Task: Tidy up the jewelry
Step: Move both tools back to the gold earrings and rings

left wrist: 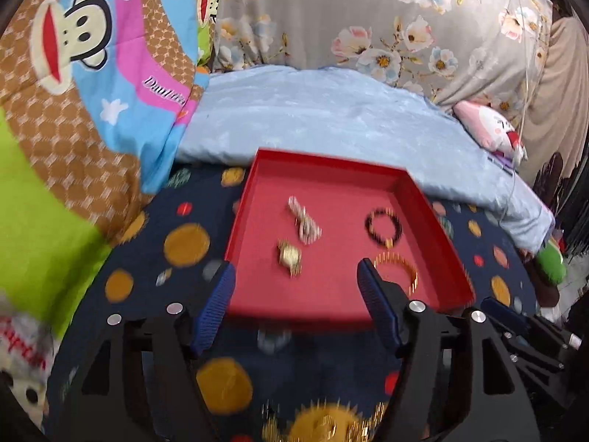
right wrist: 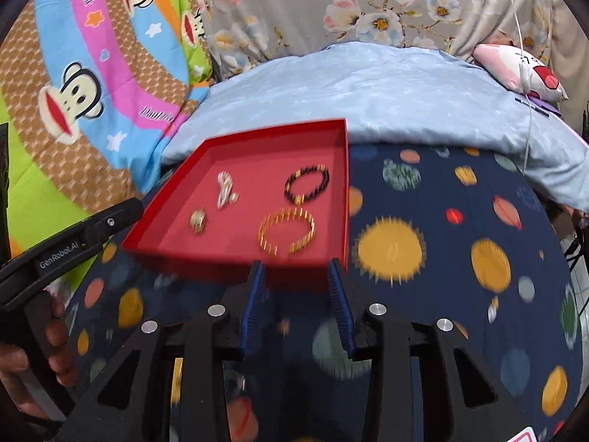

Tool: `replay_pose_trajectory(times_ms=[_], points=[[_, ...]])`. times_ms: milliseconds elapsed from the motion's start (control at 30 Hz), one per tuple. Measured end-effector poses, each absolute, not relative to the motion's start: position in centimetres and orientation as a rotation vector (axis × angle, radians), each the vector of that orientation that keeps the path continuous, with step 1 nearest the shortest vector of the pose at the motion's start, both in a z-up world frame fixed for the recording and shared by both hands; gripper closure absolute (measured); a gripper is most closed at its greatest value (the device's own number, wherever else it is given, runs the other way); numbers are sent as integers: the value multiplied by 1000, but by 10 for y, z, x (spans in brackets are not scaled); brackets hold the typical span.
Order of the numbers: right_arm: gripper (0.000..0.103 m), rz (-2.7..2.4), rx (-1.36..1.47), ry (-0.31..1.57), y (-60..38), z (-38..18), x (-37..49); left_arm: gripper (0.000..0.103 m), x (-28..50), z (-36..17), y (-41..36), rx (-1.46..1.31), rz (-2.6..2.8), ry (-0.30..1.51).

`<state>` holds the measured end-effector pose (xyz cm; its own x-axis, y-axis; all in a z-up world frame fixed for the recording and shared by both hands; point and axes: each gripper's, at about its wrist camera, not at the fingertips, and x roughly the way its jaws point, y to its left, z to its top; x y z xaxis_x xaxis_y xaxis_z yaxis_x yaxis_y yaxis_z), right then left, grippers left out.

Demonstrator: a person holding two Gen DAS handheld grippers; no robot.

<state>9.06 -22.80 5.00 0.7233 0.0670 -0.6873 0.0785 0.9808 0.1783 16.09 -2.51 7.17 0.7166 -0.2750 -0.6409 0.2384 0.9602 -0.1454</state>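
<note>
A shallow red tray (left wrist: 434, 221) lies on a dark blue planet-print cloth (left wrist: 184, 280). In it lie a silver twisted piece (left wrist: 303, 221), a small gold piece (left wrist: 289, 256), a black bead bracelet (left wrist: 384, 225) and a gold bracelet (left wrist: 399, 270). My left gripper (left wrist: 294, 287) is open and empty, its blue fingertips over the tray's near edge. In the right wrist view the same tray (right wrist: 346, 169) holds the silver piece (right wrist: 225, 193), gold piece (right wrist: 198, 220), black bracelet (right wrist: 306, 184) and gold bracelet (right wrist: 287, 232). My right gripper (right wrist: 296, 278) is open and empty at the tray's near wall.
A pale blue blanket (left wrist: 331, 118) lies behind the tray. A bright cartoon-monkey quilt (left wrist: 73, 92) is heaped on the left, floral fabric (left wrist: 368, 18) at the back. A pink plush pillow (right wrist: 522, 70) sits far right. The left gripper's body (right wrist: 73, 239) shows at the right view's left edge.
</note>
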Motion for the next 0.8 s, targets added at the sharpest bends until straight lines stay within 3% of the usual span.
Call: replay_pose_trajectory(times_ms=[467,800], points=[[67,55,205,892,-197,12,0,37,55,21,10,-60,-258,869],[67,79,190,908,-181,6,-10,37,41,13,17,-100,-268,885]])
